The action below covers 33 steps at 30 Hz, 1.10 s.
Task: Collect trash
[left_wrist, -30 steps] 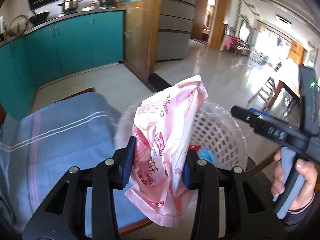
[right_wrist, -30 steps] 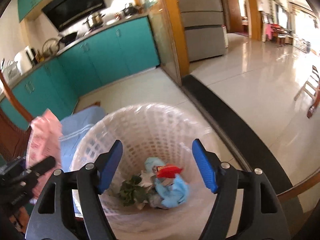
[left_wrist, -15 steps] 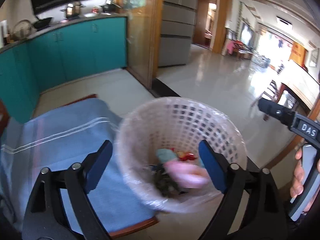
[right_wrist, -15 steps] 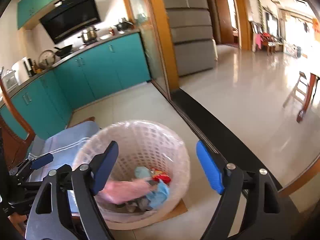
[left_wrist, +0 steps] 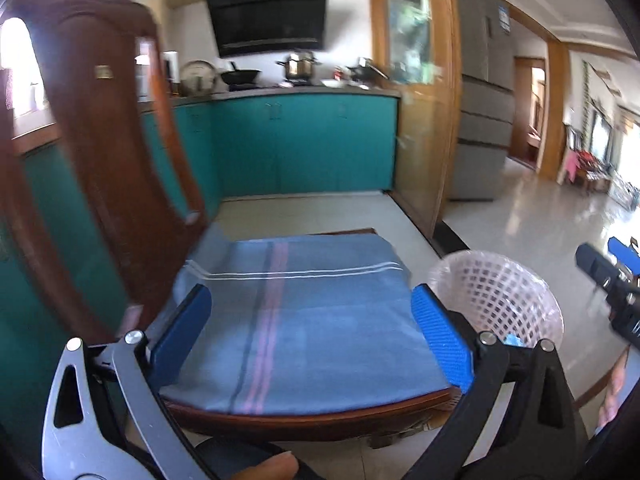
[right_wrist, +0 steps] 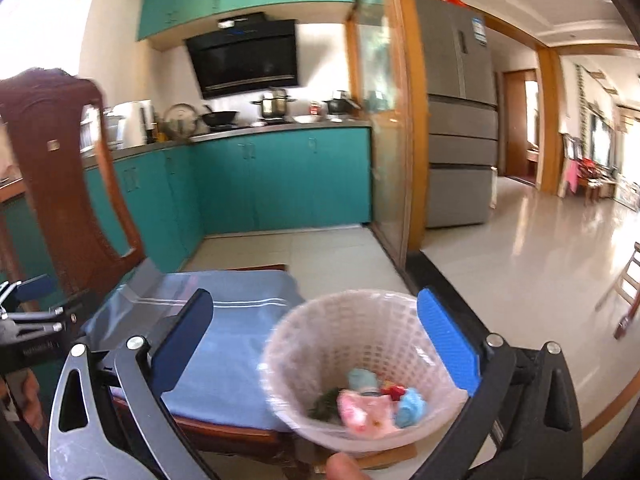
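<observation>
- White lattice wastebasket holds the pink bag; it sits between your right gripper fingers.
- Left gripper frames only the blue cushion.
- Both grippers' fingers are apart, empty.

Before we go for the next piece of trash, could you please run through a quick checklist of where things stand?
1. Left gripper open and holding nothing: ok.
2. Right gripper open and holding nothing: ok.
3. Pink plastic bag lying inside the white lattice plastic basket: ok.
4. Basket upright beside the wooden chair: ok.
5. Blue striped seat cushion free of trash: ok.
6. More trash elsewhere to collect: cannot tell.
</observation>
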### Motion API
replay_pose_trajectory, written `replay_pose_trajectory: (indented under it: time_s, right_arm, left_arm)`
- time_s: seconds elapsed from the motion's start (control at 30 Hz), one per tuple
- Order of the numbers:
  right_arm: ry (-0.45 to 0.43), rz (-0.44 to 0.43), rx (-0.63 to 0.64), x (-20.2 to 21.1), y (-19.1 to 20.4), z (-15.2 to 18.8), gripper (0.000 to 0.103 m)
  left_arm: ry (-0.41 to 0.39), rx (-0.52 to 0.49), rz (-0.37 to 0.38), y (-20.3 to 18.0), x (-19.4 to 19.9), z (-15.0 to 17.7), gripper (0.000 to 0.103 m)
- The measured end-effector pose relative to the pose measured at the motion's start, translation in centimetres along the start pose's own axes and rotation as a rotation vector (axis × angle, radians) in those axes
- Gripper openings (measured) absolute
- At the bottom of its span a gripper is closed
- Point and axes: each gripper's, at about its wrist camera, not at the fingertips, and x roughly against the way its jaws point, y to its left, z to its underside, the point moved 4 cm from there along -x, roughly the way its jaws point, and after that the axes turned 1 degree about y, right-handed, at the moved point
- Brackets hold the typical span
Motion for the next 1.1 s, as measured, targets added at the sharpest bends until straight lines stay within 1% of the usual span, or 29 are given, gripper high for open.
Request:
replay_pose_trajectory:
  time_s: [0.07,0.17,0.4,0.67,1.1]
  right_arm:
    - [-0.001,-0.028,0.021,0.4,1.4,0.3,0.1]
    - [-0.014,-0.025,0.053,0.8,3.0,0.4,0.1]
    - [-0.028,-0.033,0.074,2.0,4.4,0.2,0.1]
    - [-0.048,-0.023,0.088,3.6,5.2,0.2,0.1]
    - [-0.055,-0.016,0.087,4.0,5.5,0.3,0.1]
  left_arm:
    - [-0.018,0.005,-0.021,1.0,1.7,0.7,0.1]
    - [-0.029,-0.008,-0.03,2.0,3.4,1.1,0.1]
    - [-0.054,-0.01,-0.038,3.3,5.9,1.8,0.1]
    - [-0.064,0.011,-0.019,3.8,6.5,1.9,0.1]
    - [-0.056,0.015,-0.002,4.0,6.7,2.3,0.1]
